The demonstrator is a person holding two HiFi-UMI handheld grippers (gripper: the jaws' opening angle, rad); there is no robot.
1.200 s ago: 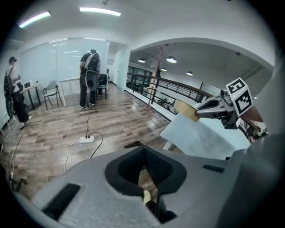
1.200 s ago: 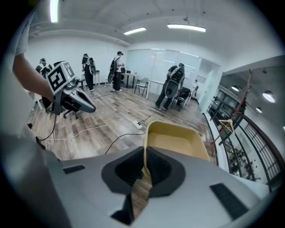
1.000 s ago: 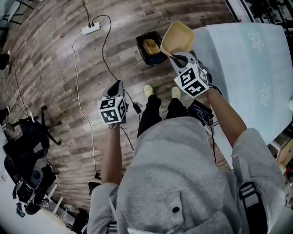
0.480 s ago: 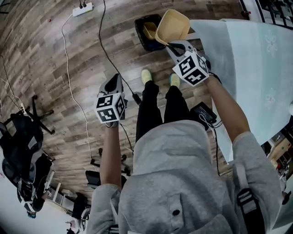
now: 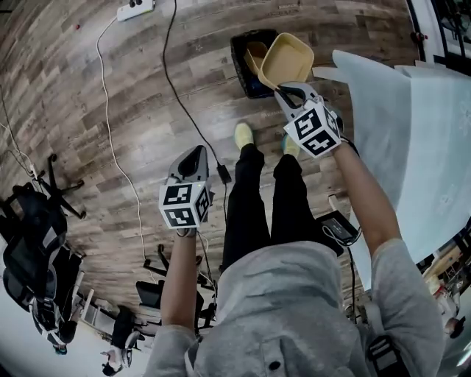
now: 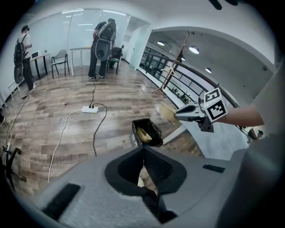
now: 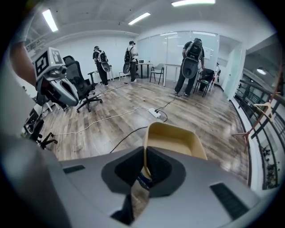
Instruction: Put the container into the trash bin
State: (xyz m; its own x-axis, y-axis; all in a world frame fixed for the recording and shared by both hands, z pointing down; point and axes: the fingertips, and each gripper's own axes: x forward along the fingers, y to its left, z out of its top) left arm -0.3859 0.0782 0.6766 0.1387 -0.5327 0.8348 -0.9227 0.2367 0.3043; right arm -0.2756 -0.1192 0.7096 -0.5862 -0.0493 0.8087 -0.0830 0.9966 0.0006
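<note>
A tan plastic container hangs tilted over the right rim of the black trash bin on the floor. My right gripper is shut on its near rim, and in the right gripper view the container sticks out past the closed jaws. Another tan container lies inside the bin. My left gripper hangs lower left over bare floor, shut and empty. The left gripper view shows its closed jaws pointing toward the bin.
The person's shoes stand just in front of the bin. A table with a pale cloth lies to the right. A power strip and cables cross the wooden floor; office chairs stand at left.
Both grippers have come down toward the floor. The held container has gone from beside the table edge to over the bin's right rim.
</note>
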